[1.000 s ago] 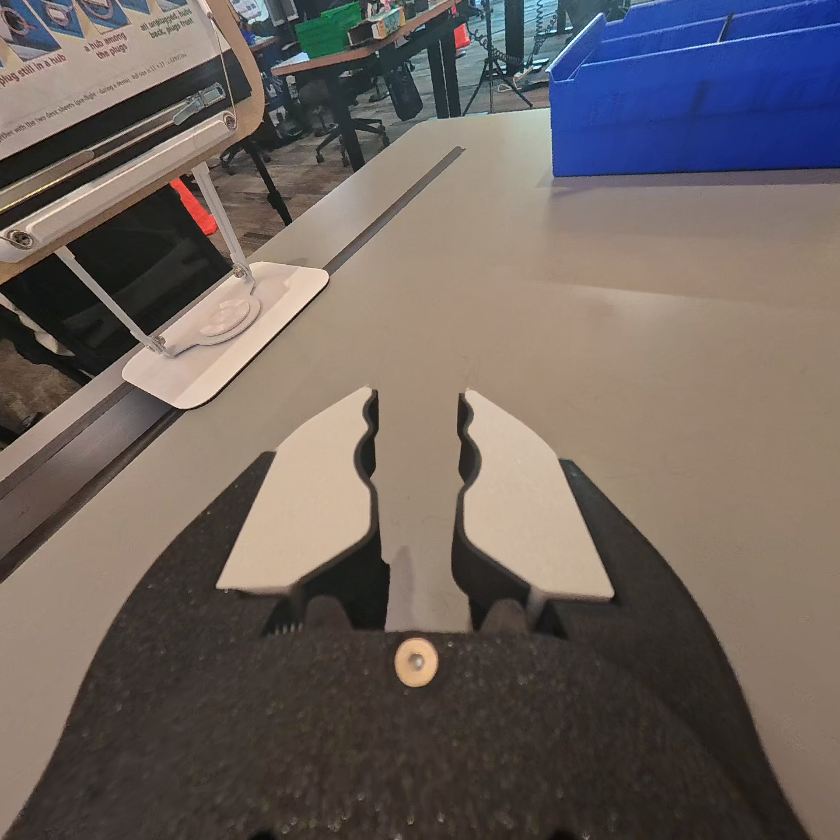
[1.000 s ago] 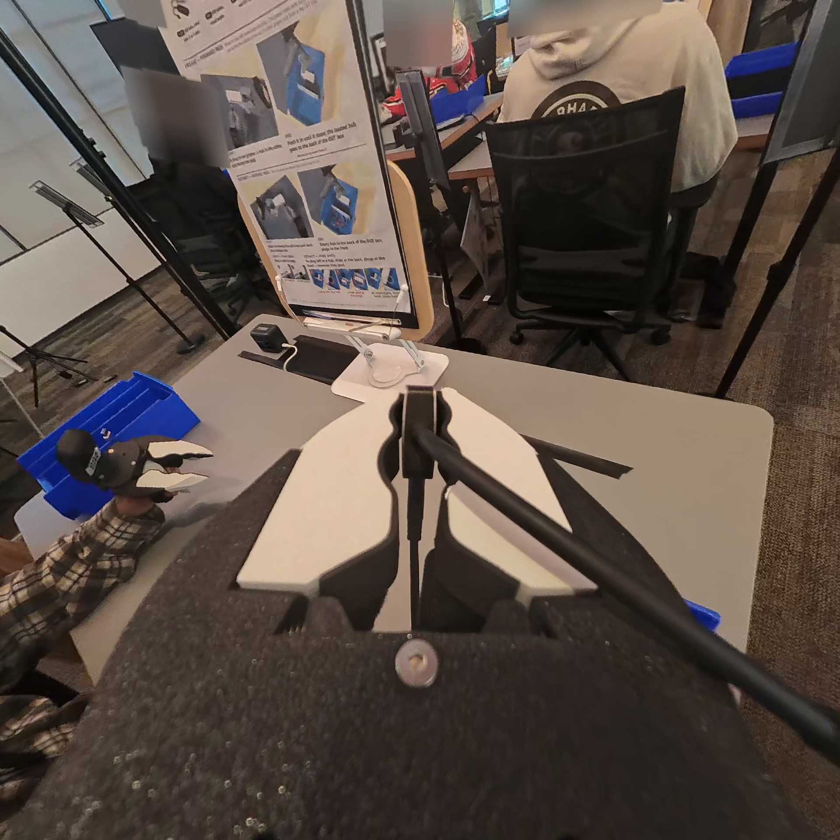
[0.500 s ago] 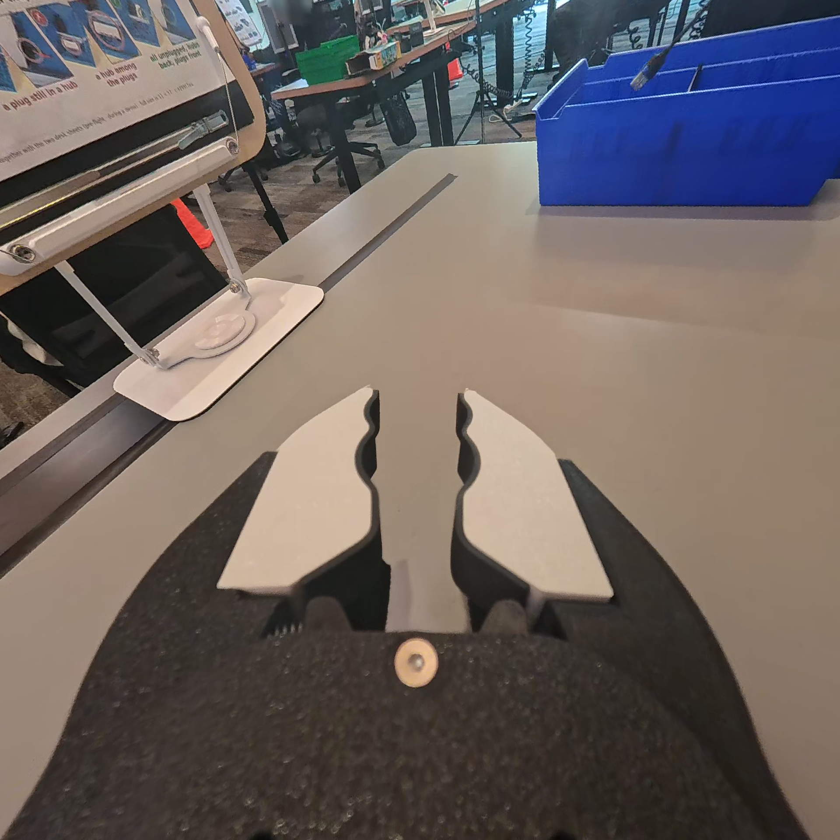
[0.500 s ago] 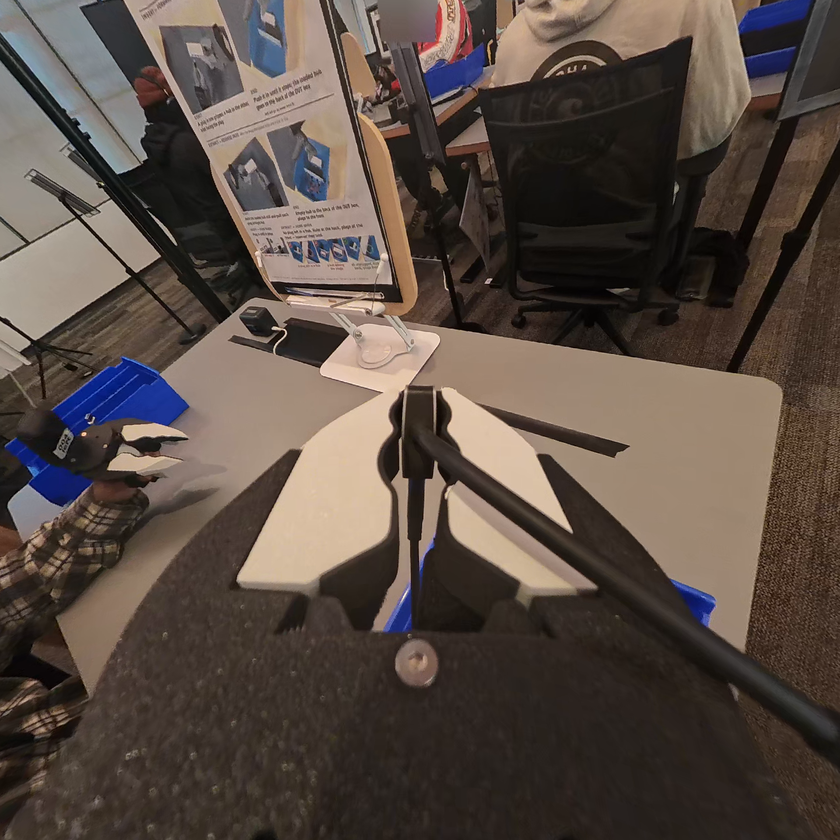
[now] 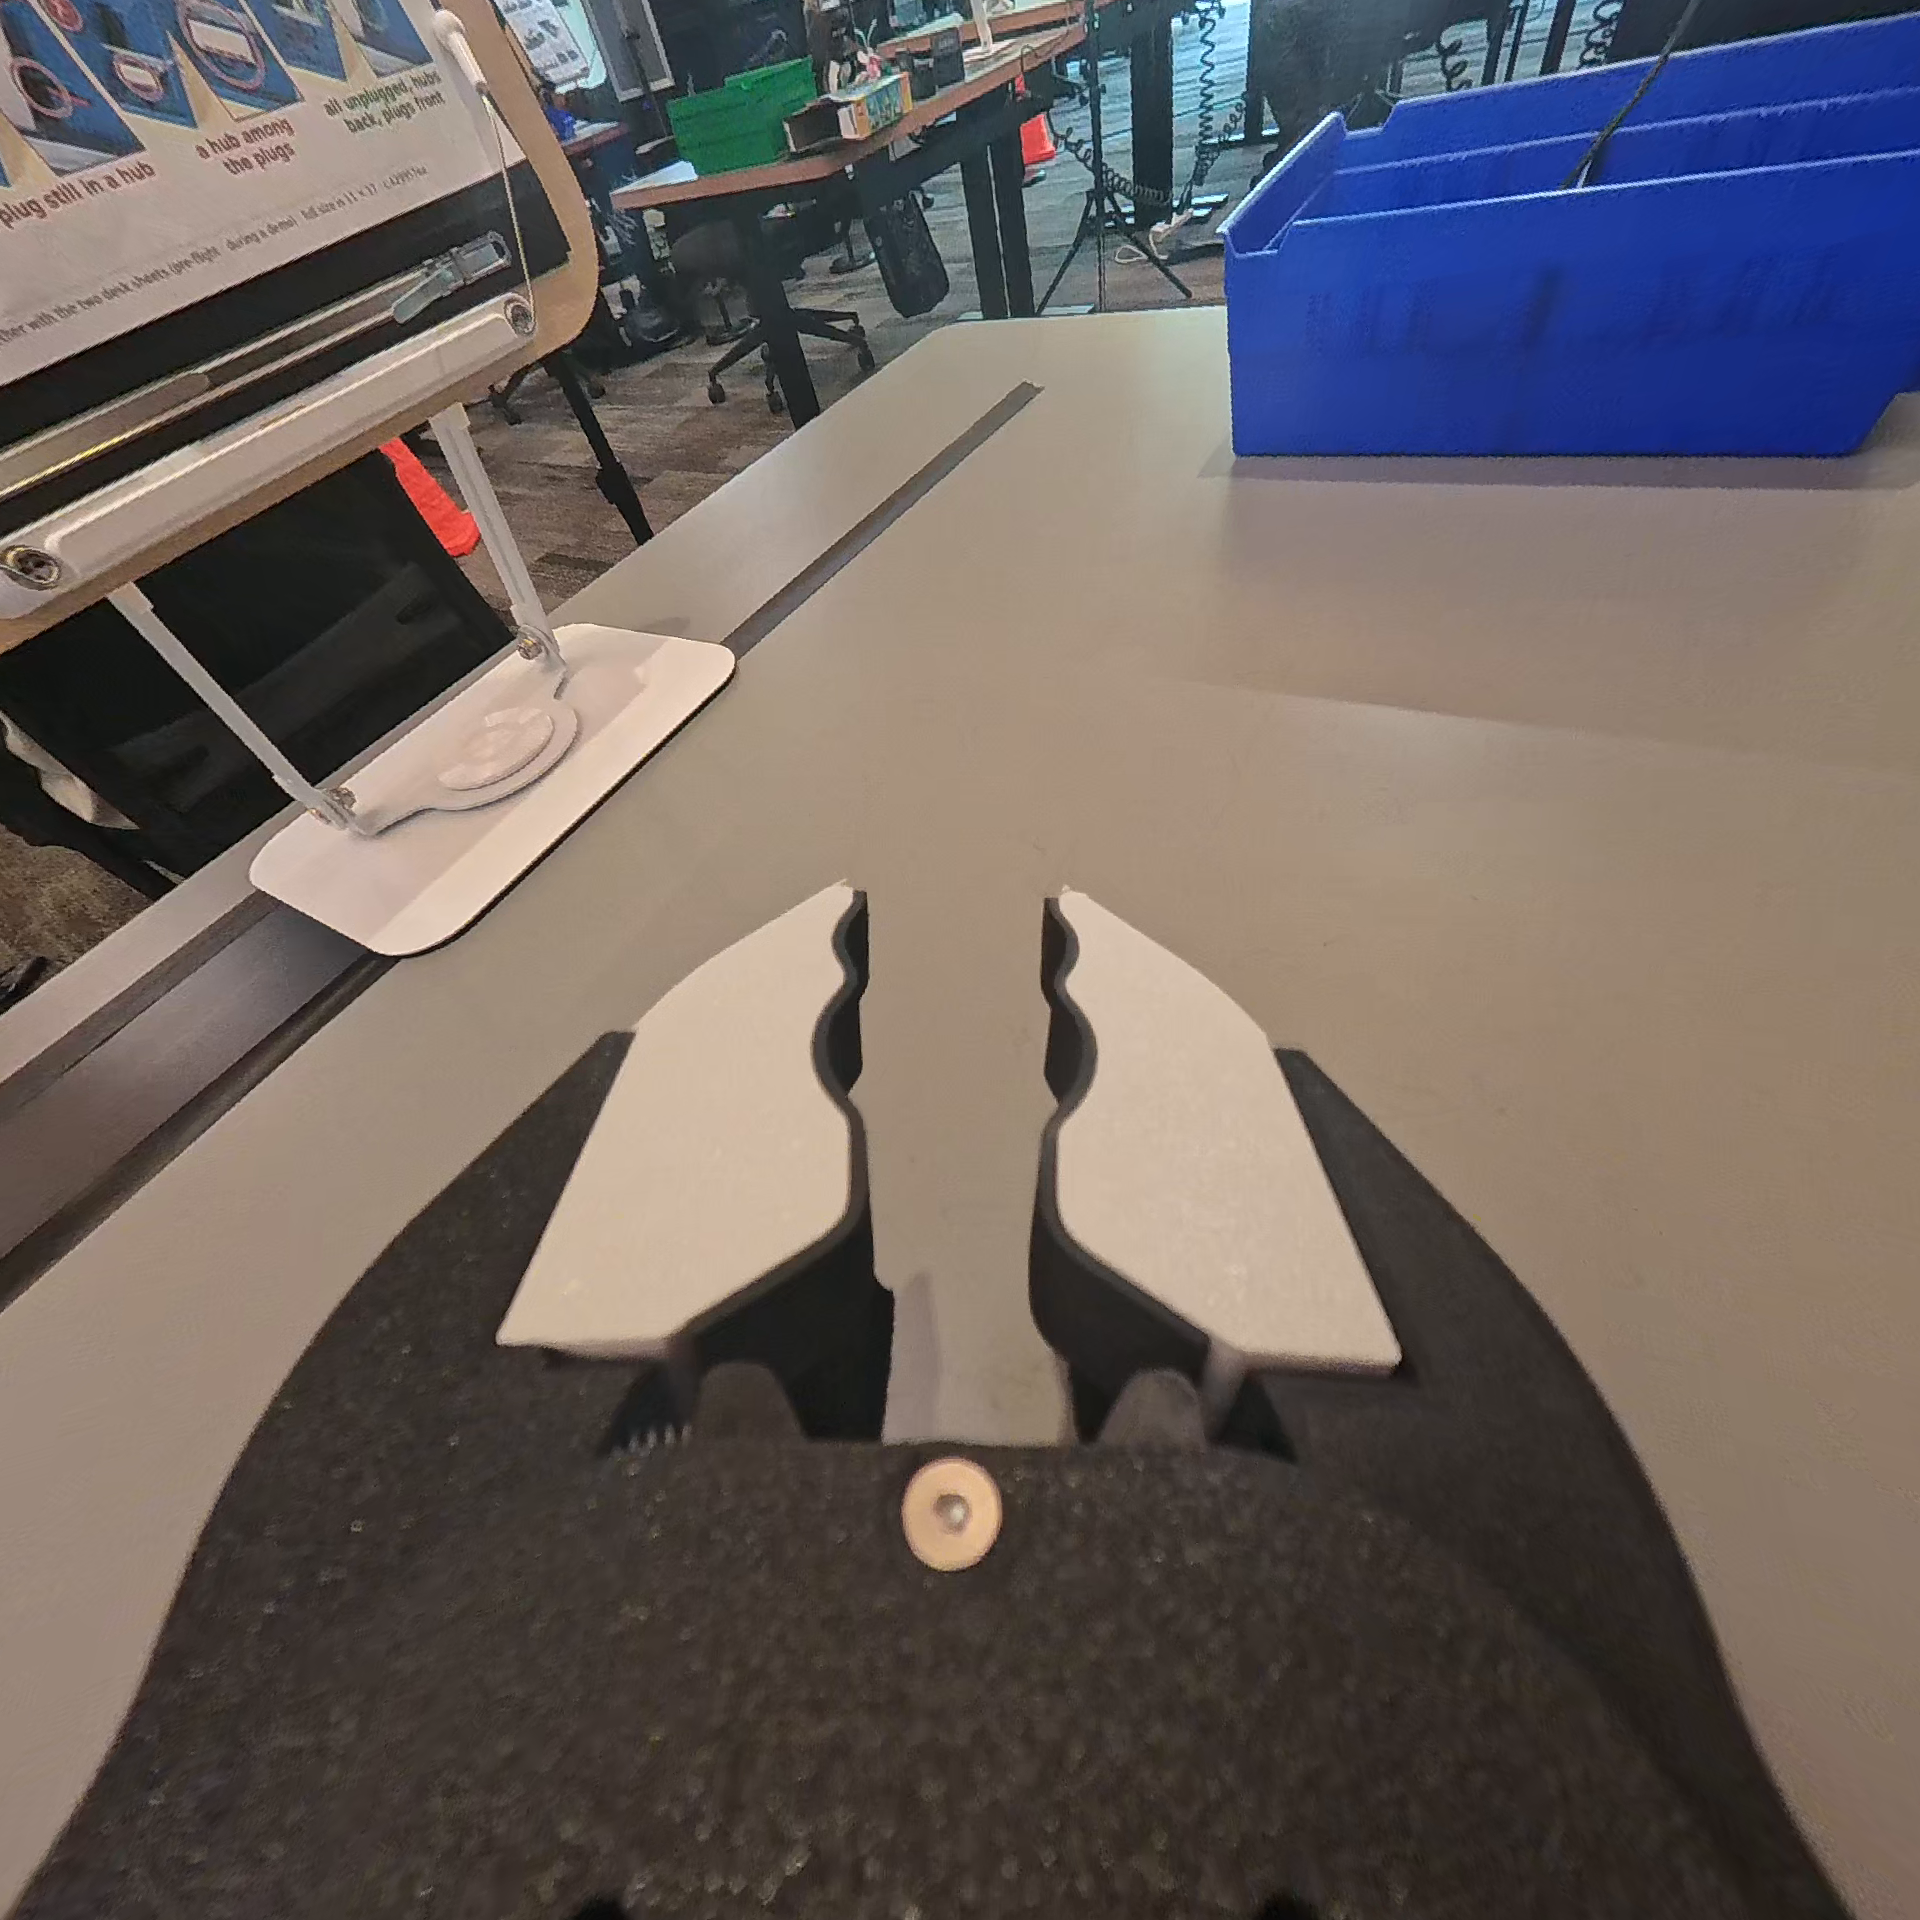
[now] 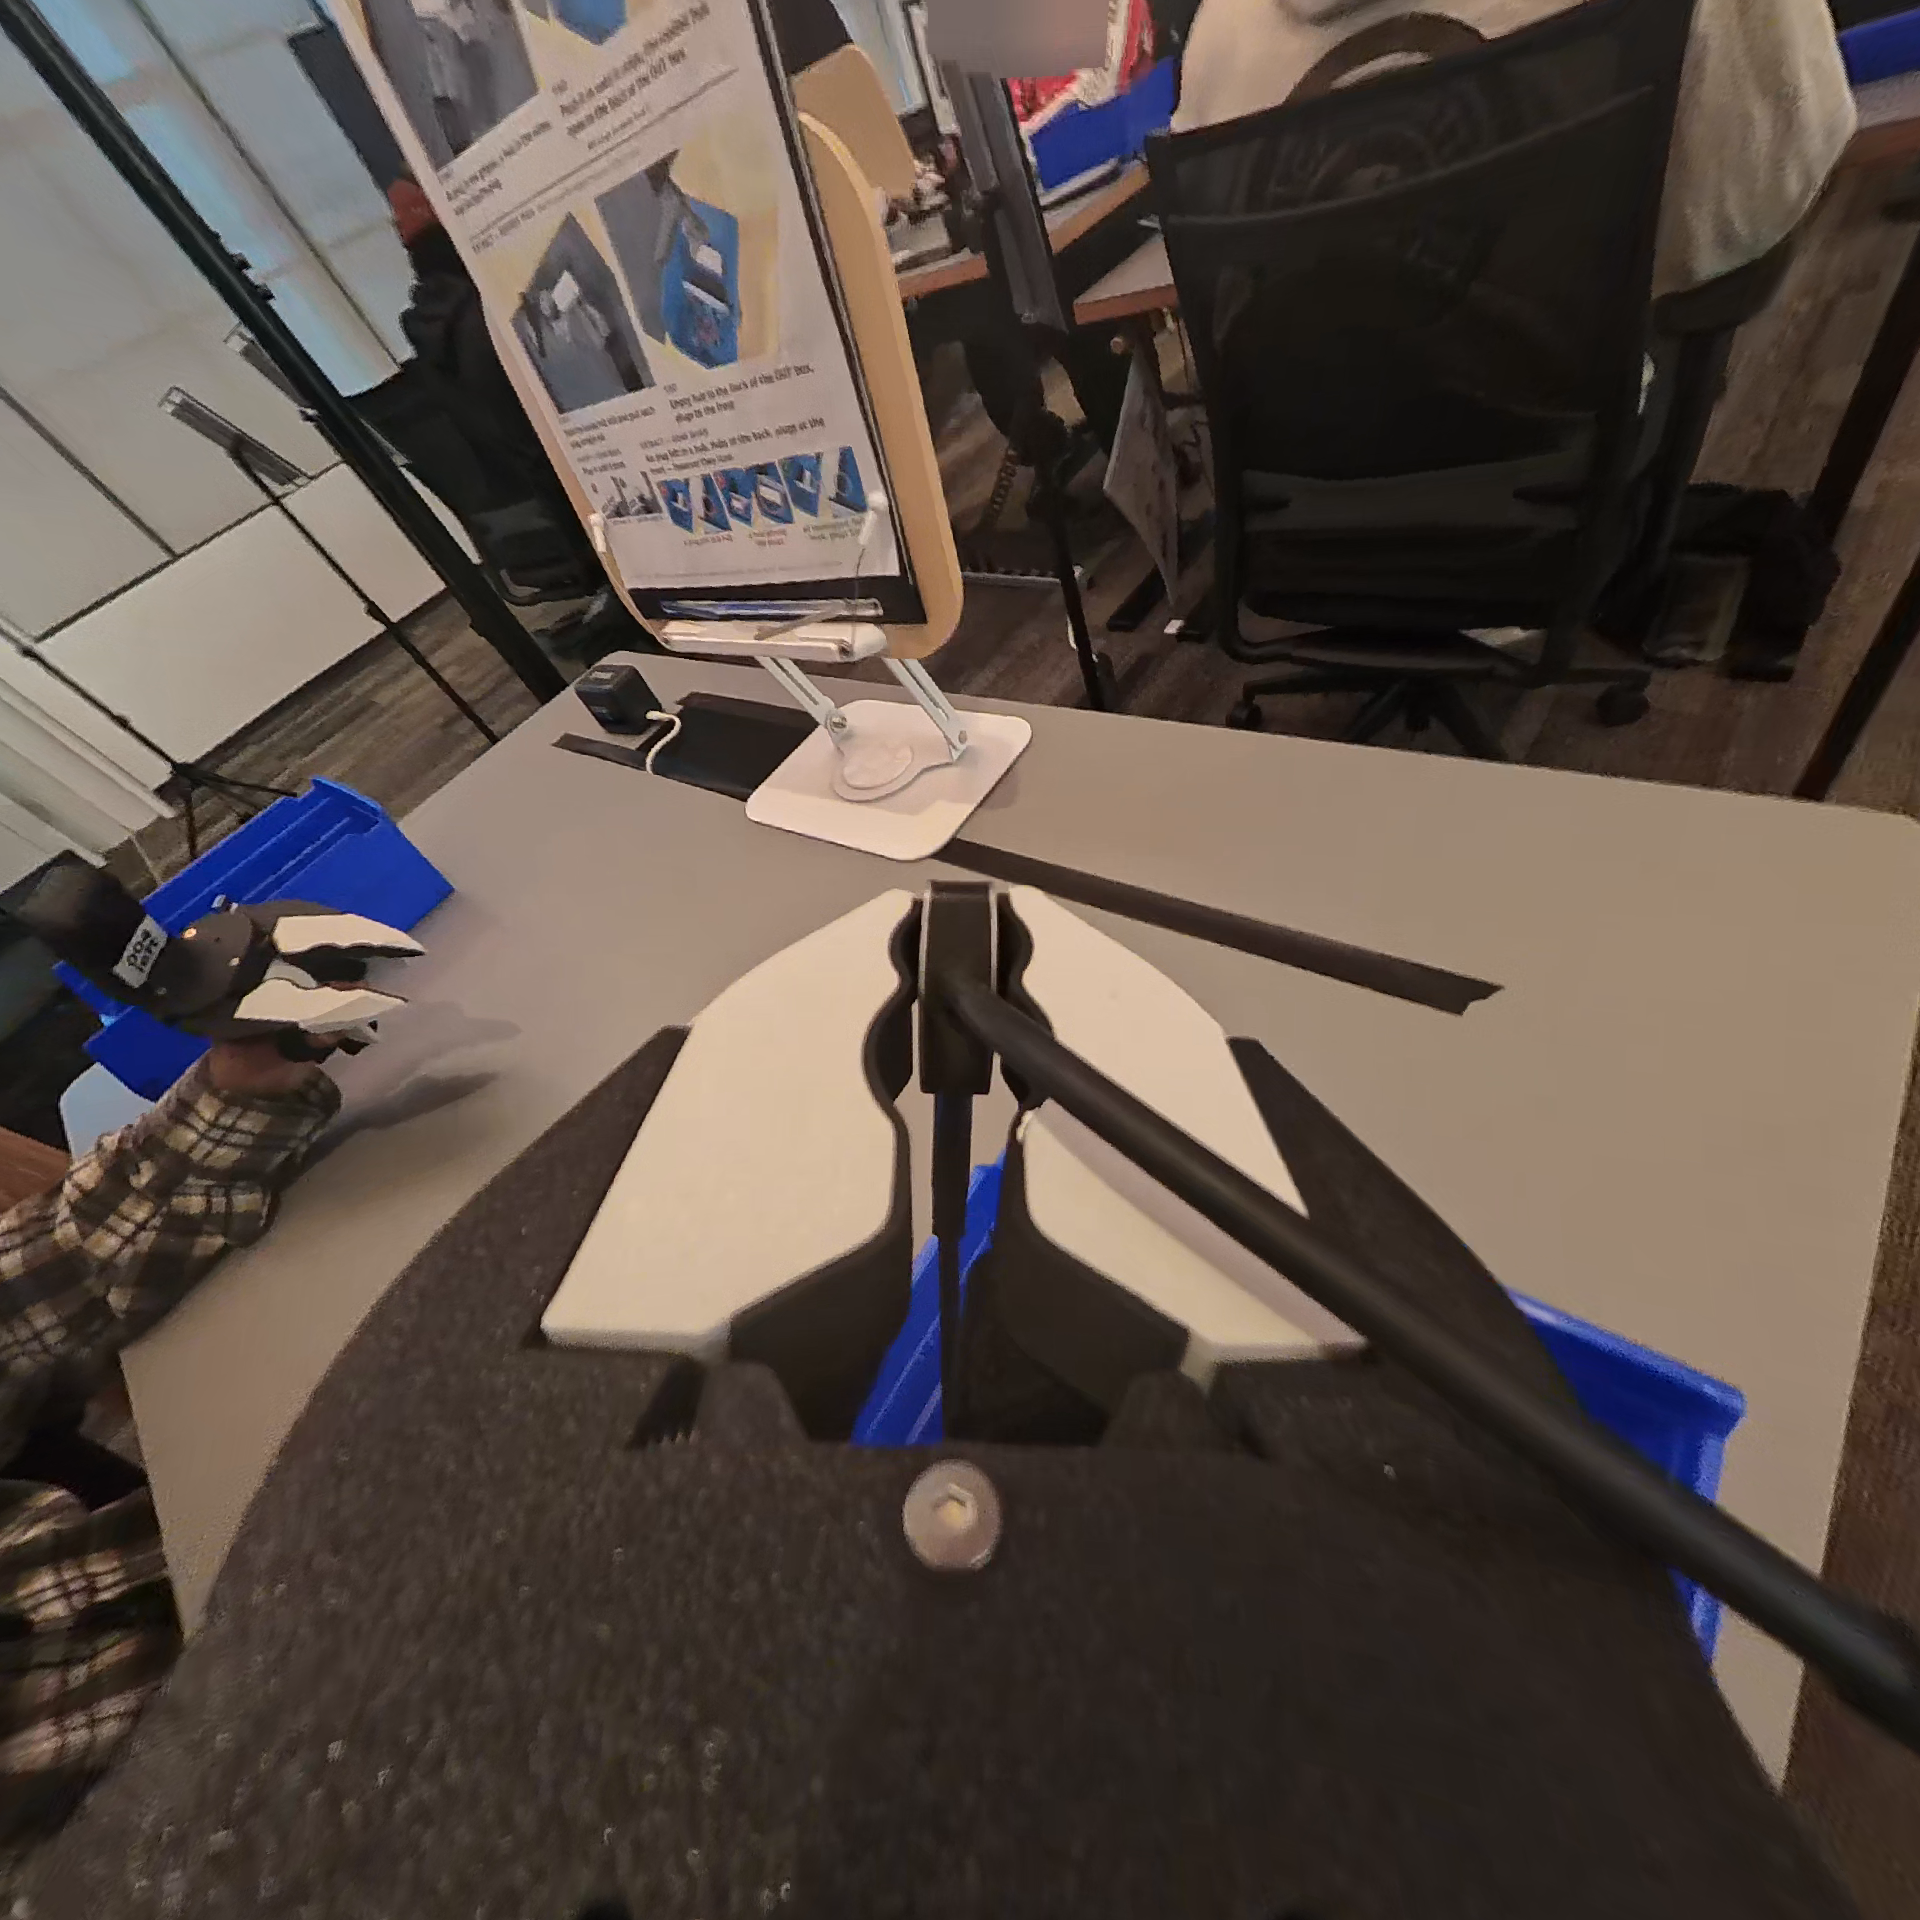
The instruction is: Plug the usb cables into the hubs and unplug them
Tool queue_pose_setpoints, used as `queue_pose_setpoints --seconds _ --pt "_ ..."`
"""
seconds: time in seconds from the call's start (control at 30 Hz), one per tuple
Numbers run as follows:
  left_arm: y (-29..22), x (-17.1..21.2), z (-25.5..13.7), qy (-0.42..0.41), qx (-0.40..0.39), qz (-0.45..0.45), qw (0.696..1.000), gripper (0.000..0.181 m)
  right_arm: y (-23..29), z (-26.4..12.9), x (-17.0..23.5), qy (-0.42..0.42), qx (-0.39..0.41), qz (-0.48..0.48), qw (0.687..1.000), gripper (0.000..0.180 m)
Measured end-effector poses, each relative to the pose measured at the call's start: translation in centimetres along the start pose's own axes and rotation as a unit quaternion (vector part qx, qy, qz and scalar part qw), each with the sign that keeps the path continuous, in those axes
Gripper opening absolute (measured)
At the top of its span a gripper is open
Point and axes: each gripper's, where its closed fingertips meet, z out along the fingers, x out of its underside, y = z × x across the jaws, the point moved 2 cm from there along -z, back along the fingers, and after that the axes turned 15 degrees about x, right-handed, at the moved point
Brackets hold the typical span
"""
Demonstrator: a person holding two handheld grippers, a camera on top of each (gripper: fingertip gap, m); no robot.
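Observation:
My right gripper (image 6: 961, 904) is shut on the black plug (image 6: 951, 1023) of a USB cable (image 6: 1351, 1278). The cable runs back to the lower right, and a thin part hangs down between the fingers. The gripper holds it above a blue bin (image 6: 1621, 1392) at the table's near right. In the left wrist view the same bin (image 5: 1558, 312) stands at the far right with a thin black cable (image 5: 1621, 114) running down into it. My left gripper (image 5: 951, 904) is open and empty just above the grey table (image 5: 1351, 831); it also shows in the right wrist view (image 6: 332, 977). No hub shows.
A white document stand (image 5: 499, 790) holding an instruction sheet stands at the table's far edge (image 6: 894, 779), beside a black charger (image 6: 613, 696). A black strip (image 6: 1247, 945) runs across the table. A second blue bin (image 6: 312, 862) sits at the left. A person sits in an office chair (image 6: 1455, 364) beyond. Tip to tip, the grippers are about 50 centimeters apart.
My right gripper has moved forward and down with the cable, and the blue bin now shows beneath it. The left gripper has shifted slightly toward the bin, still open.

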Motion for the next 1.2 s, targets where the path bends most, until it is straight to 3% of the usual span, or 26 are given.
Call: queue_pose_setpoints --seconds 0.17,0.4,0.67,0.83,1.2 --pt "0.1 0.2 0.1 0.007 -0.002 0.001 1.0 0.03 0.3 1.3 0.8 -0.02 -0.052 -0.066 0.996 0.011" --pt "0.4 0.7 0.2 0.011 -0.003 -0.007 1.0 0.03 -1.8 2.6 9.0 0.132 -0.084 -0.255 0.954 0.012" --pt "0.0 1.1 1.0 0.025 0.005 -0.007 1.0 0.03 -5.1 3.3 14.6 0.283 -0.053 -0.265 0.92 0.017" --pt "0.0 1.3 1.1 0.029 0.007 -0.009 1.0 0.03 -6.4 3.5 14.6 0.305 -0.009 -0.269 0.913 0.036" --pt "-0.2 0.6 0.7 0.022 0.004 0.0 1.0 0.03 -5.4 -0.4 9.2 0.244 0.051 -0.269 0.93 0.038"
